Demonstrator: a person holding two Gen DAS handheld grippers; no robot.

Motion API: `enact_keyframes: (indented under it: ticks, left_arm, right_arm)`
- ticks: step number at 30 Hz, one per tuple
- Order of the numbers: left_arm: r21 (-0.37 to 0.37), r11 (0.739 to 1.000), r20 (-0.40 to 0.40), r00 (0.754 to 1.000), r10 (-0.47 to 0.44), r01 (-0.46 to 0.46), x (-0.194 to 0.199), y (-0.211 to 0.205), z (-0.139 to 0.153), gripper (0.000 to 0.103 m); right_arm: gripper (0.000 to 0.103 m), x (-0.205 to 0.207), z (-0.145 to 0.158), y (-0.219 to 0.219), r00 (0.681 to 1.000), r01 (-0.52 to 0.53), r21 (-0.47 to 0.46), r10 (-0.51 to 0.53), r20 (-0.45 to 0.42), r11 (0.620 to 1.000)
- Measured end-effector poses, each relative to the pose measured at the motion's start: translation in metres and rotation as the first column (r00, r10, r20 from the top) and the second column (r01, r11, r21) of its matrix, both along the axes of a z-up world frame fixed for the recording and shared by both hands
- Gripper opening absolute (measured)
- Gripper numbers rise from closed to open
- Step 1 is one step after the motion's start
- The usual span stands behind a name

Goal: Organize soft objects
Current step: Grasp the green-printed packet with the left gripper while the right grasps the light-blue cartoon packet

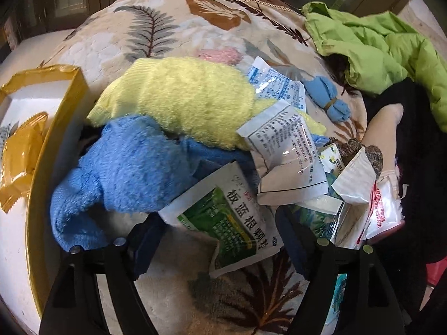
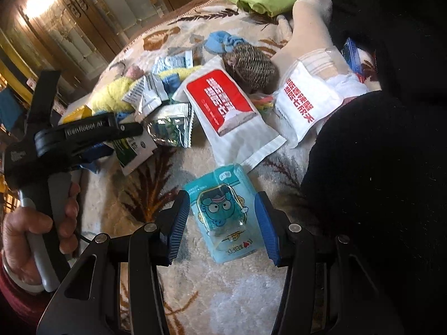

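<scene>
Left wrist view: the left hand-held gripper points steeply down over a leaf-patterned blanket, its jaws spread wide. A green-and-white sachet lies between them, touched by neither pad — nothing is gripped. Just beyond the fingers sits a blue fluffy cloth, and a yellow fluffy cloth lies partly on top of it. White printed sachets are heaped to the right of the cloths, overlapping each other. A small blue rolled sock lies apart from the heap, farther back. At the left edge stands a yellow-rimmed box with a golden packet inside. A lime-green jacket is bunched at the top right.

Right wrist view: the right hand-held gripper is part-open, its blue pads on either side of a teal cartoon packet that lies flat on the blanket. Whether the pads press on it I cannot tell — the left pad looks close to touching, the right one shows a thin gap. Beyond lie a red-and-white pouch and a white pouch with red lettering, with a brown knitted item behind them. At the left, a hand holds the other gripper's handle above the heap.
</scene>
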State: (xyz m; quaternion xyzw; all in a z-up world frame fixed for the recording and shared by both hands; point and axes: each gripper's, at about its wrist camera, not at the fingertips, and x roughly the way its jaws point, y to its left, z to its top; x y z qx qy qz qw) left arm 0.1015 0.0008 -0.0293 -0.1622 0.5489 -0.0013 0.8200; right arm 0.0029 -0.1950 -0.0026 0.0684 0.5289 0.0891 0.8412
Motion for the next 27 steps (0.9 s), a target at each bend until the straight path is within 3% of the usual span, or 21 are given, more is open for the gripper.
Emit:
enact_keyframes:
  ticks: [6, 12, 14, 16, 18, 23, 24, 27]
  left_arm:
    - [0.066, 0.997, -0.010, 0.999, -0.047, 0.048, 0.007, -0.010, -0.003, 0.081]
    - [0.126, 0.987, -0.025, 0.995, -0.095, 0.098, 0.010, -0.018, -0.005, 0.081]
    - [0.137, 0.984, -0.028, 0.994, -0.109, 0.112, 0.010, -0.019, -0.005, 0.079]
    - [0.148, 0.982, -0.018, 0.993, -0.114, 0.116, 0.007, -0.019, -0.004, 0.060]
    - [0.119, 0.986, 0.000, 0.993, -0.119, 0.118, 0.001, -0.012, -0.002, 0.054]
    - [0.066, 0.990, 0.002, 0.992, -0.128, 0.128, -0.015, 0.004, 0.002, 0.048]
    - [0.064, 0.989, 0.002, 0.991, -0.132, 0.132, -0.019, 0.005, 0.004, 0.043]
    - [0.047, 0.988, 0.008, 0.989, -0.146, 0.145, -0.033, 0.014, 0.012, 0.043]
  right_arm:
    - [0.050, 0.008, -0.010, 0.005, 0.999, -0.019, -0.009, 0.019, -0.027, 1.000]
    - [0.062, 0.018, -0.031, 0.009, 0.997, -0.026, -0.036, 0.023, -0.070, 0.999]
    - [0.062, 0.016, -0.031, 0.012, 0.997, -0.041, -0.051, 0.038, -0.063, 0.998]
    - [0.041, 0.012, -0.031, 0.016, 0.996, -0.063, -0.074, 0.058, -0.071, 0.995]
    - [0.023, 0.008, -0.027, 0.015, 0.995, -0.066, -0.033, 0.064, -0.072, 0.997]
    - [0.016, -0.007, -0.019, 0.018, 0.994, -0.087, 0.013, 0.088, -0.060, 0.996]
    - [0.015, -0.008, -0.018, 0.018, 0.994, -0.089, 0.028, 0.090, -0.058, 0.996]
    - [0.015, -0.015, -0.010, 0.021, 0.993, -0.105, 0.082, 0.109, -0.048, 0.991]
